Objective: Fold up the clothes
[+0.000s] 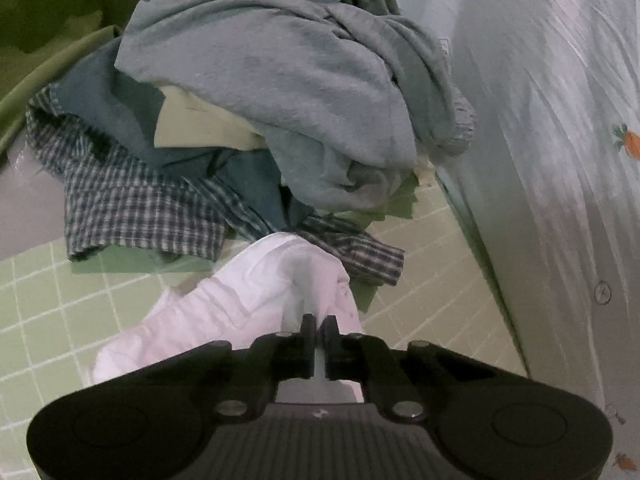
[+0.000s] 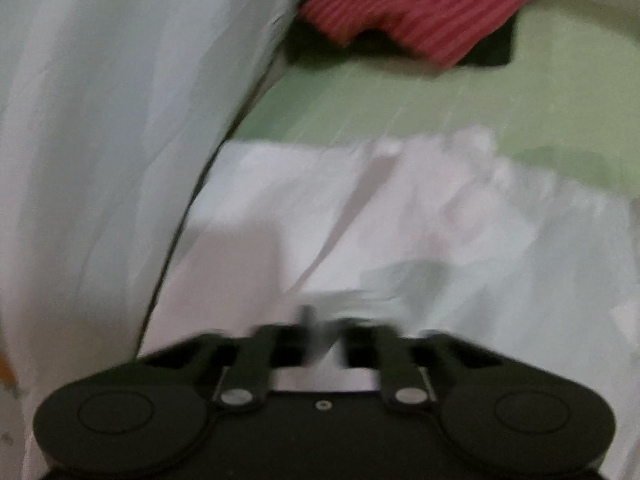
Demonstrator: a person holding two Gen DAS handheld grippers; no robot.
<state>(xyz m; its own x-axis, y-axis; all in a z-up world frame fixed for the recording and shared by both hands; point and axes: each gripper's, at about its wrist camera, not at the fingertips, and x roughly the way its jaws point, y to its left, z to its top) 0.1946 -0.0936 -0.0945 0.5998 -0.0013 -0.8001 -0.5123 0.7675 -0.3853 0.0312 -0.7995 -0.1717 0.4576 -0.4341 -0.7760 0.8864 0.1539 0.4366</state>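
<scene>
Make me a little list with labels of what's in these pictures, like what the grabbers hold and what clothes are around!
left gripper: shut on the white garment
right gripper: blurred, seems closed on the same white garment
pile of clothes: grey-blue garment on top, checked shirt underneath, unfolded
folded items: red striped garment lying on a dark garment
surface: green gridded mat
task stage: white garment lifted, not yet folded

grippers 2: left gripper [image 1: 319, 330], right gripper [image 2: 320, 330] | white garment [image 1: 256, 300] 1 | clothes pile [image 1: 240, 120] 1 | red striped cloth [image 2: 420, 4] 1
</scene>
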